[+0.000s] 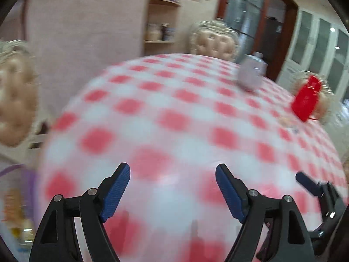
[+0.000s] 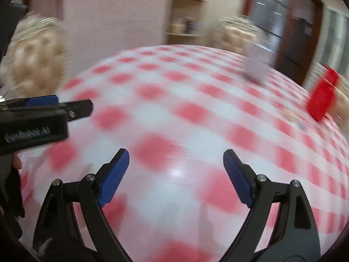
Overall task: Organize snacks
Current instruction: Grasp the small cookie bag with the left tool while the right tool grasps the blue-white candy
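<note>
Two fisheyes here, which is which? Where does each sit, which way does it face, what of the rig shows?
Left wrist: on the left gripper, looking down over its open, empty blue fingers across the checked tablecloth; the right gripper shows at the right edge.
Right wrist: on the right gripper, same slant, jaws open and empty; the left gripper juts in from the left.
Shared: tablecloth, pale jar, red box, tufted chairs, shelf. Both blurred.

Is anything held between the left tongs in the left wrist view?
No: the left tongs stand wide open, with only the red-and-white checked tablecloth showing between the blue pads.
</note>
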### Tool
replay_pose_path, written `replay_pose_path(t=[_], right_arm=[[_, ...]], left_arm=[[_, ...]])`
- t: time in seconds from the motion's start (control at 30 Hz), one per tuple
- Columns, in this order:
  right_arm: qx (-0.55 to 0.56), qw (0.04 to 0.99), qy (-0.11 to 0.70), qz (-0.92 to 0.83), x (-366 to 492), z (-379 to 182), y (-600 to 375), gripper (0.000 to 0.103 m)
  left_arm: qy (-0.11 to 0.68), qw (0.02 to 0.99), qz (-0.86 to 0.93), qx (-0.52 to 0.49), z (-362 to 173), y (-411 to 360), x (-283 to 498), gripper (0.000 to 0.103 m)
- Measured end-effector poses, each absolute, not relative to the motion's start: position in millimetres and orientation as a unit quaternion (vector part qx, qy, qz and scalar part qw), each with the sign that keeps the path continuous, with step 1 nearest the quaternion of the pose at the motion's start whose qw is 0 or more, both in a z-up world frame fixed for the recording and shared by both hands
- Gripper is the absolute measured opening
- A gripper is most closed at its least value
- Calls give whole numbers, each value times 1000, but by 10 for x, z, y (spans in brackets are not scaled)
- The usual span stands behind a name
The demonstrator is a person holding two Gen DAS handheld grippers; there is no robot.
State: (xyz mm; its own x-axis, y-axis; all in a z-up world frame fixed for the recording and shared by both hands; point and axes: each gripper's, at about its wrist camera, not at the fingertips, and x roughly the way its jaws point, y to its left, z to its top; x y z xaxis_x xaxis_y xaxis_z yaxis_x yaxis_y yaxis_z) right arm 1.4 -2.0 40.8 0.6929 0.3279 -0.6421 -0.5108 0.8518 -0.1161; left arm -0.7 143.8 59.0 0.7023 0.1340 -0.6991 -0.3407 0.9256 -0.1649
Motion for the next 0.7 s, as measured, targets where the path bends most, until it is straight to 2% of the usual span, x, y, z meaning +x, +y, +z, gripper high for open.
replay_pose_path(t=[0.03, 0.3, 0.47, 0.63, 0.7], right_arm=[[-136, 914, 320, 208, 131, 418, -251, 89], [-31, 934, 355, 41, 916, 342, -2038, 89], [23, 928, 372, 8, 1325, 262, -2574, 89], [18, 927, 373, 18, 1853, 260, -2507, 89], [21, 927, 374, 29, 2001, 244, -2422, 84]], left_arm=[[366, 912, 114, -147, 586, 1279, 164, 81], [360, 925, -5, -124, 479, -163, 1280, 81], [351, 928, -27, -122, 348, -472, 1760, 81], [340, 936, -28, -91, 305, -447, 1951, 81], [334, 938, -22, -96, 317, -353, 1948, 81]])
